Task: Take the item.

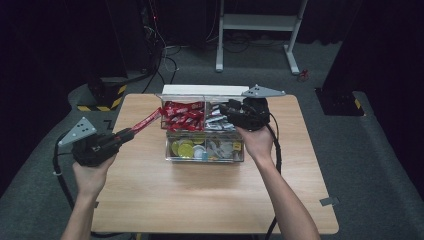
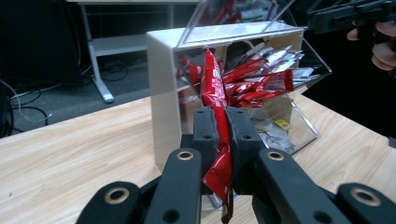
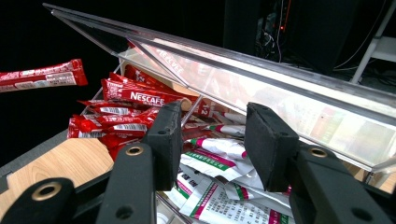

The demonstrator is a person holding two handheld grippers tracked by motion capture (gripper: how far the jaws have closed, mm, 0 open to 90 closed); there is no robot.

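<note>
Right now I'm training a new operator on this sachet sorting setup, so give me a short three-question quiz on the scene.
1. True or false: the left gripper is shut on a red sachet.
2. Over which compartment of the clear organizer box does the right gripper hover?
A. red sachets
B. white sachets
C. round yellow packs
3. Fill in: the lid of the box stands ____.

Key:
1. True; the pads clamp the sachet outside the box.
2. B; white sachets lie beneath its open jaws, which hold nothing.
3. Open.
</note>
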